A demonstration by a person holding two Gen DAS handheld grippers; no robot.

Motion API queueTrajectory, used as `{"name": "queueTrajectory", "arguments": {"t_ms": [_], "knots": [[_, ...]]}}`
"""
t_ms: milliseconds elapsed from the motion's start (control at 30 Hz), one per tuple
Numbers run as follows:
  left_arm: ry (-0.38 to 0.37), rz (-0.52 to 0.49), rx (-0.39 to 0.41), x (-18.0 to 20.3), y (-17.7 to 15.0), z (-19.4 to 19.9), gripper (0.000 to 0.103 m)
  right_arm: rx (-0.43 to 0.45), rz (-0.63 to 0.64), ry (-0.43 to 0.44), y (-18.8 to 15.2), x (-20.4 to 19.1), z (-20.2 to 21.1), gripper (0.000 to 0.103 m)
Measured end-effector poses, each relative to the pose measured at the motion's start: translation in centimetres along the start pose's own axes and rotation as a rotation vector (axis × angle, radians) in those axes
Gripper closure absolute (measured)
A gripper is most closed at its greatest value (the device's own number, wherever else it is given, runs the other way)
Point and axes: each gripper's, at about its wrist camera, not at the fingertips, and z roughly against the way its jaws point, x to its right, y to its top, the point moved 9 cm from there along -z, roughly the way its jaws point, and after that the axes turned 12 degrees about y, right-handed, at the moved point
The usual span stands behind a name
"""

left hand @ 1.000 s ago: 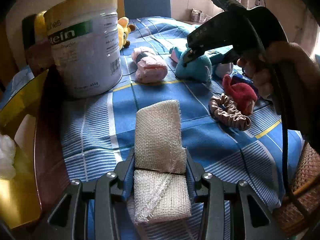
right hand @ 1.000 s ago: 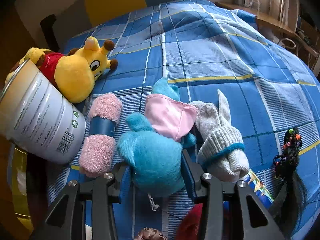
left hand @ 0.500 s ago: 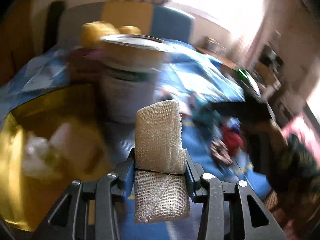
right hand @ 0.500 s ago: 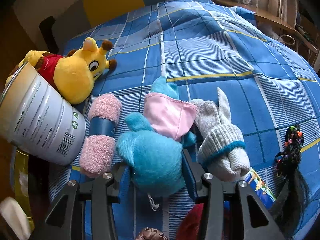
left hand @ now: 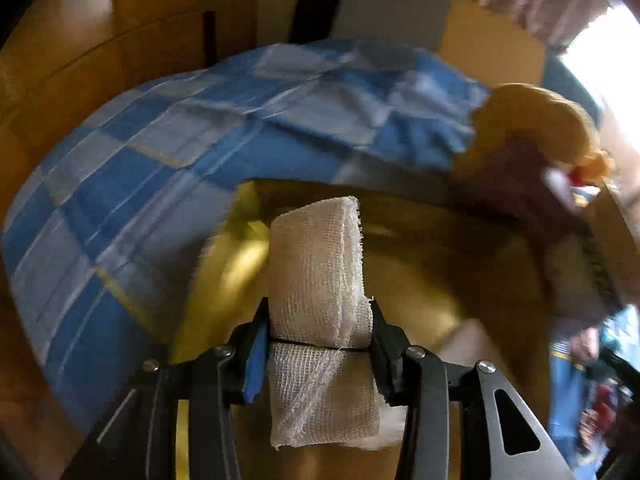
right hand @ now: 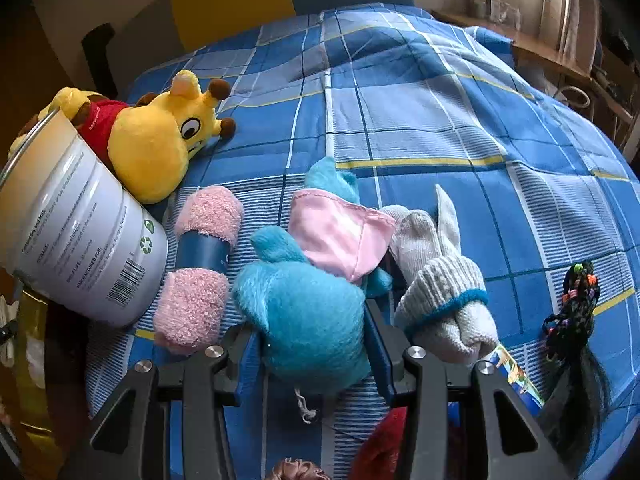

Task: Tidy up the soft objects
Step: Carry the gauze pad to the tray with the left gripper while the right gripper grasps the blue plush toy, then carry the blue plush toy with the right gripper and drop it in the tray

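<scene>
My left gripper (left hand: 318,344) is shut on a roll of white gauze bandage (left hand: 320,268) and holds it above a shiny gold box (left hand: 408,272). The left wrist view is blurred by motion. My right gripper (right hand: 312,344) is shut on a blue plush toy (right hand: 304,312) with a pink fabric ear (right hand: 340,232), low over the blue checked tablecloth (right hand: 420,120). Beside it lie a rolled pink towel with a blue band (right hand: 200,264) on the left and a grey sock bundle (right hand: 440,292) on the right.
A white tin can (right hand: 76,232) stands at the left, with a yellow giraffe plush (right hand: 156,148) behind it. A black beaded hair piece (right hand: 572,320) lies at the right. A red plush (right hand: 380,452) and a brown scrunchie (right hand: 296,472) sit near the bottom edge.
My left gripper has swung left with the gauze roll, from over the tablecloth to over the gold box. My right gripper has stayed on the blue plush.
</scene>
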Motion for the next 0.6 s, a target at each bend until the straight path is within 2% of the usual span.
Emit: {"name": "queueTrajectory", "arguments": {"t_ms": [67,167,233,367,467,600], "knots": [[0.017,-0.005,-0.008,-0.8,-1.0,-0.5,0.056,0.003,0.012,-0.008,-0.1,-0.2,0.0,0.057],[0.034,-0.038,-0.001,-1.2,-2.5,-0.2,0.044,0.009,0.027,-0.021,0.0,-0.2,0.1,0.057],[0.019,-0.042,0.006,-1.5,-3.4,0.2,0.037,0.014,0.036,-0.028,0.0,-0.3,0.1,0.058],[-0.027,-0.043,0.039,-1.7,-4.8,2.3,0.035,0.020,0.015,-0.022,0.2,-0.3,0.5,0.063],[-0.047,-0.075,0.099,-1.5,-5.1,4.2,0.035,0.027,-0.017,-0.001,0.6,-0.5,1.2,0.064],[-0.070,-0.096,0.136,-1.5,-6.0,5.9,0.033,0.083,-0.044,0.031,3.0,-1.7,3.4,0.064]]}}
